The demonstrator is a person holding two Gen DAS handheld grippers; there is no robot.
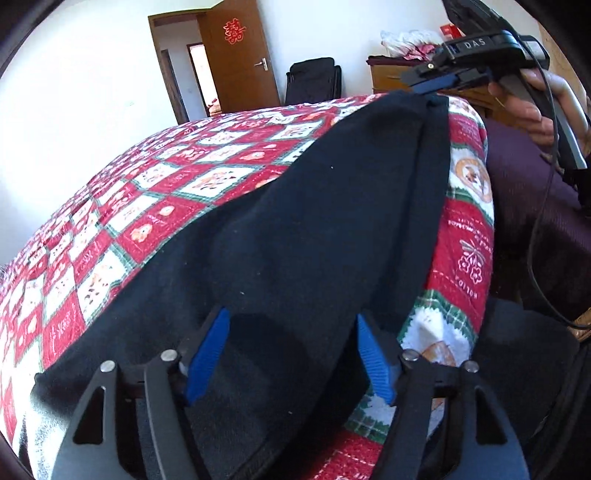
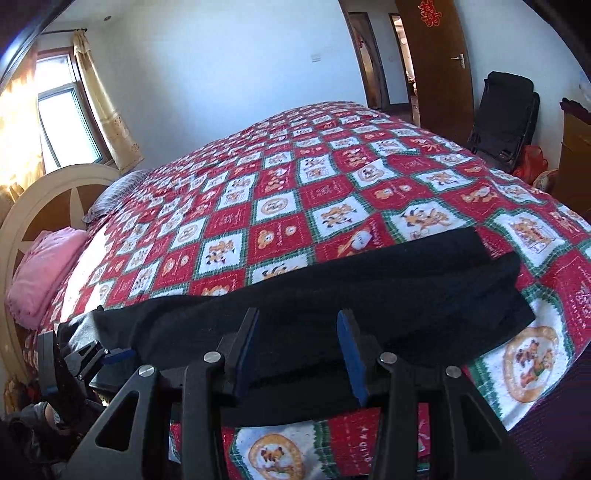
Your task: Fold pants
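Left wrist view, nearest to you: your left gripper point(image 1: 293, 350) has its jaws spread wide, the blue ribbed pads point(image 1: 207, 356) standing either side of a hump of the black fleece pants point(image 1: 314, 229), the cloth between them but not pinched. The pants run away from you along the edge of the bed with the red, white and green patchwork cartoon quilt point(image 1: 155, 206). At their far end your right gripper point(image 1: 436, 83) meets the fabric's corner; from here you cannot tell whether it grips. Its black body carries the letters "DAS". On the quilt's hanging side, partial red-patch writing shows but is too warped to read surely. Farther off, a brown wooden door point(image 1: 240, 55) bears a red paper-cut emblem point(image 1: 232, 31).

Right wrist view confirms the right gripper point(image 2: 297, 350): jaws parted, blue pads on either side of the pants' point(image 2: 369, 280) near fold, nothing clamped. The left gripper point(image 2: 110, 356) sits at the pants' left end. On the quilt point(image 2: 295, 177) below, "HOLIDAY" lettering is partly legible. Beyond lie a pink folded blanket point(image 2: 44, 269) and a cream arched headboard point(image 2: 40, 192).
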